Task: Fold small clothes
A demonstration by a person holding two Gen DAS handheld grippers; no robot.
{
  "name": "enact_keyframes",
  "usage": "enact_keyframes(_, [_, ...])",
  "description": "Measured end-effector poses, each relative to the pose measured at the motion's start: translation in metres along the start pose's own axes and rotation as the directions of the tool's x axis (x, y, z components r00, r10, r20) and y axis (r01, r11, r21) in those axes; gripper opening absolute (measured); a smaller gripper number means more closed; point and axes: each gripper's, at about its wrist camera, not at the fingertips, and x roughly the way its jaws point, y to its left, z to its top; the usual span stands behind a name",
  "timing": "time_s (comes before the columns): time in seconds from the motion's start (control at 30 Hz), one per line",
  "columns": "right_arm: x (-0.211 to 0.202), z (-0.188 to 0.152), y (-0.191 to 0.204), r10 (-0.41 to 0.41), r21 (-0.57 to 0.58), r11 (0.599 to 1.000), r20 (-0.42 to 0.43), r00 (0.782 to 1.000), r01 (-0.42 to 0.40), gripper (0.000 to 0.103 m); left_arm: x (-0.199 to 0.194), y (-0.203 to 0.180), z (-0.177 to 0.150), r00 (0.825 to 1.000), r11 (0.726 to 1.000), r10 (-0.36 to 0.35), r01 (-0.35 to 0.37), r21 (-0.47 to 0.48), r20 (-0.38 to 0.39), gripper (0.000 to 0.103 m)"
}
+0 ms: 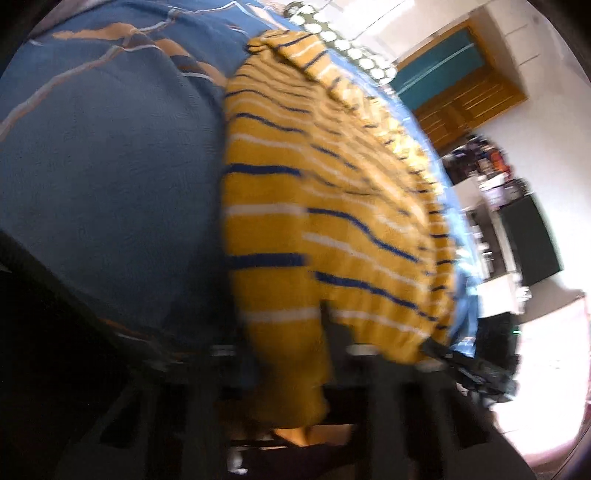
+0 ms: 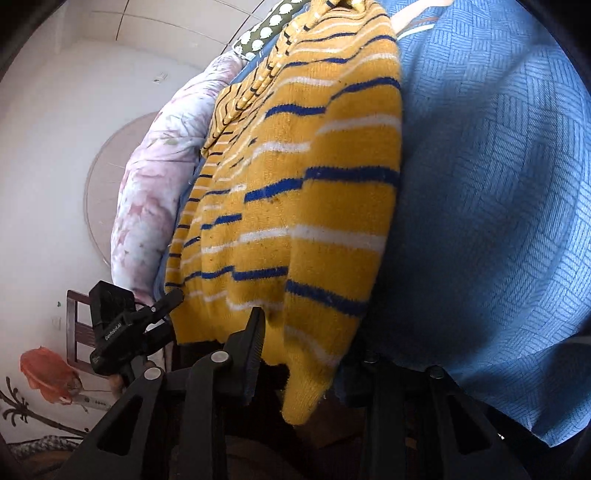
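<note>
A small yellow knit sweater (image 1: 325,206) with blue and white stripes lies on a blue bedspread (image 1: 103,177); it also shows in the right wrist view (image 2: 303,192). My left gripper (image 1: 291,354) is at the sweater's near hem; its fingers are blurred and half hidden by cloth, so I cannot tell how the jaws stand. My right gripper (image 2: 306,350) is at the hem's other corner, with cloth hanging between its fingers (image 2: 251,343); the right-hand finger is hidden. The left gripper also shows in the right wrist view (image 2: 162,306), its tip at the hem's left corner.
The blue bedspread (image 2: 498,184) fills the right side. A pink floral quilt (image 2: 155,177) and a dotted pillow (image 2: 258,33) lie at the far edge of the bed. A wooden cabinet (image 1: 461,99) and cluttered shelves (image 1: 491,177) stand beyond the bed.
</note>
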Motion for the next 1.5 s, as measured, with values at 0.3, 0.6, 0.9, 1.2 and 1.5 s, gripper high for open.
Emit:
enact_keyframes(0.3, [-0.055, -0.007, 0.039, 0.012, -0.124, 0.992, 0.043, 0.999, -0.007, 0.007, -0.087, -0.031, -0.002, 0.985, 0.998, -0.055, 0.047, 0.05, 0.165, 0.008])
enact_keyframes(0.6, [-0.066, -0.044, 0.055, -0.016, -0.226, 0.974, -0.047, 0.999, 0.005, 0.007, -0.082, -0.044, -0.022, 0.989, 0.989, 0.045, -0.064, 0.132, 0.138, 0.008])
enact_keyframes(0.9, [-0.078, 0.04, 0.074, 0.068, -0.224, 0.973, 0.09, 0.994, -0.047, 0.007, -0.092, -0.067, 0.055, 0.972, 0.978, 0.067, -0.109, 0.178, 0.227, 0.008])
enact_keyframes(1.2, [-0.066, 0.186, 0.111, -0.021, -0.237, 0.967, 0.29, 0.957, 0.093, 0.007, -0.029, -0.116, 0.212, 0.95, 0.949, 0.166, -0.227, 0.221, 0.264, 0.008])
enact_keyframes(1.5, [-0.016, 0.276, 0.049, -0.098, -0.04, 0.993, 0.24, 0.966, 0.111, 0.011, 0.067, -0.078, 0.285, 0.978, 0.976, 0.18, -0.19, 0.103, 0.101, 0.013])
